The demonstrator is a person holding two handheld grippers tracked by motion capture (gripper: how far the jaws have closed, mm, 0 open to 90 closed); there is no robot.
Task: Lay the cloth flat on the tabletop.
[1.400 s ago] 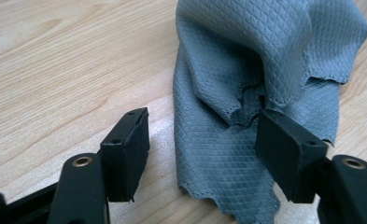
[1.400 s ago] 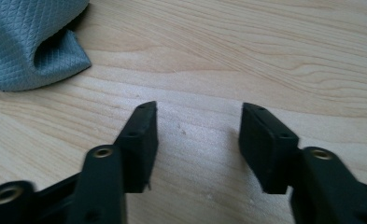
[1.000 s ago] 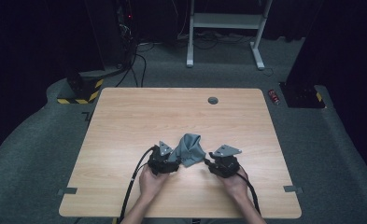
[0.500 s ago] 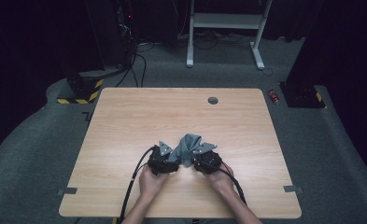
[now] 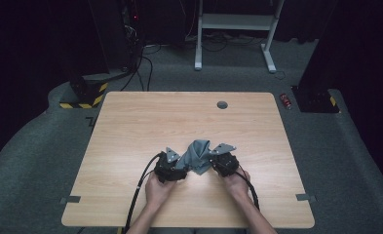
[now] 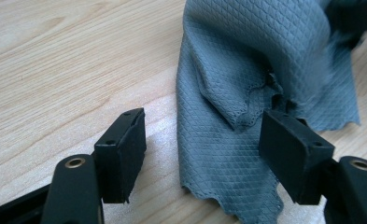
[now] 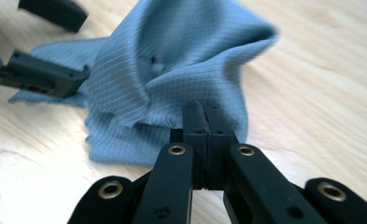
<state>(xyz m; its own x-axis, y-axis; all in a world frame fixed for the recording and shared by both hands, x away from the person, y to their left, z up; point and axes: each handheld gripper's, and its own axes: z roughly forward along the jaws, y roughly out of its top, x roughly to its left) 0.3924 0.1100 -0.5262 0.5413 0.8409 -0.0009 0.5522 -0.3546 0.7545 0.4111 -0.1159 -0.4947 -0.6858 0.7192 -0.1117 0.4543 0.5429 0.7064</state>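
The right gripper (image 7: 203, 116) is clamped on the grey cloth (image 5: 197, 155), the left gripper (image 6: 202, 154) spread apart; thin fabric could be lost if tugged.

two hand-held grippers, left (image 5: 175, 163) and right (image 5: 217, 160), flank a bunched grey cloth (image 5: 196, 155) on the wooden table (image 5: 130, 122).

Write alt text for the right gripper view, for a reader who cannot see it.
The right gripper, its two black fingers pressed together, pinches an edge of a crumpled grey-blue textured cloth that rises in a peak over a light wooden table. The open left gripper reaches the cloth's far side at upper left.
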